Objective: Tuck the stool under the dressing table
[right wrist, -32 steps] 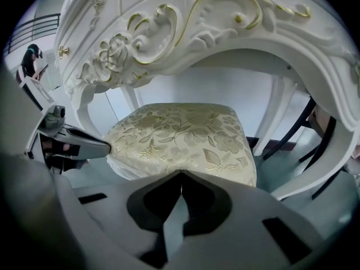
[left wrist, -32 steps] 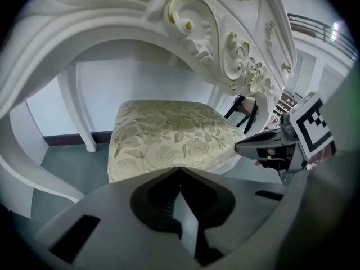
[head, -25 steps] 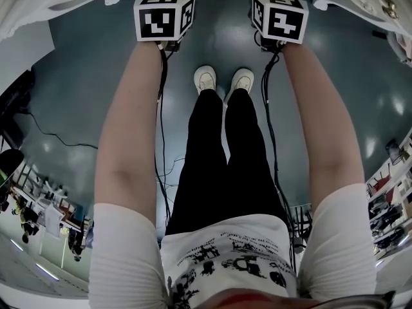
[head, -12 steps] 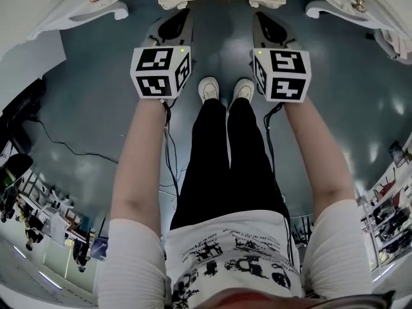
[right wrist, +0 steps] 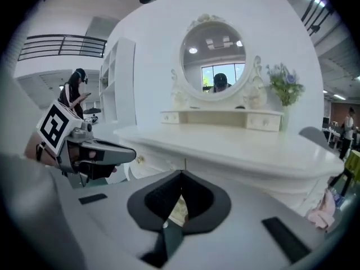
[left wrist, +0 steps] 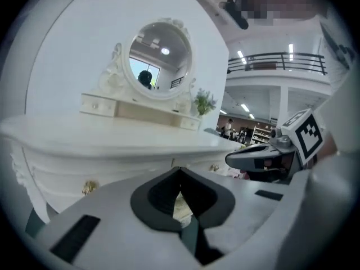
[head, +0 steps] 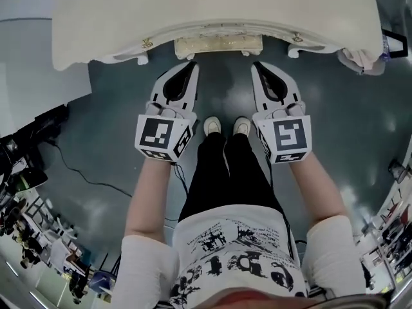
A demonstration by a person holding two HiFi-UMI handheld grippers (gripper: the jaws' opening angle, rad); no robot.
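Observation:
The white dressing table (head: 212, 8) spans the top of the head view. The stool's cream cushion (head: 219, 46) sits under its front edge, between the carved legs. Both grippers hover over the dark floor short of the stool, nothing in either. My left gripper (head: 191, 65) is shut and points at the cushion's left end. My right gripper (head: 256, 65) is shut and points at its right end. In the left gripper view the shut left gripper (left wrist: 180, 170) faces the table (left wrist: 112, 136) and round mirror (left wrist: 159, 58). The right gripper (right wrist: 181, 174) faces the same table (right wrist: 236, 145).
The person's white shoes (head: 222, 126) stand between the grippers. A pink cloth (head: 360, 60) hangs at the table's right end. A black cable (head: 84, 172) runs over the floor at left. A white panel (head: 38, 76) stands left of the table. A vase of greenery (right wrist: 284, 86) sits by the mirror.
Both grippers have drawn back from the stool toward the person and lie lower in the head view. More of the tabletop now shows, with the stool under it.

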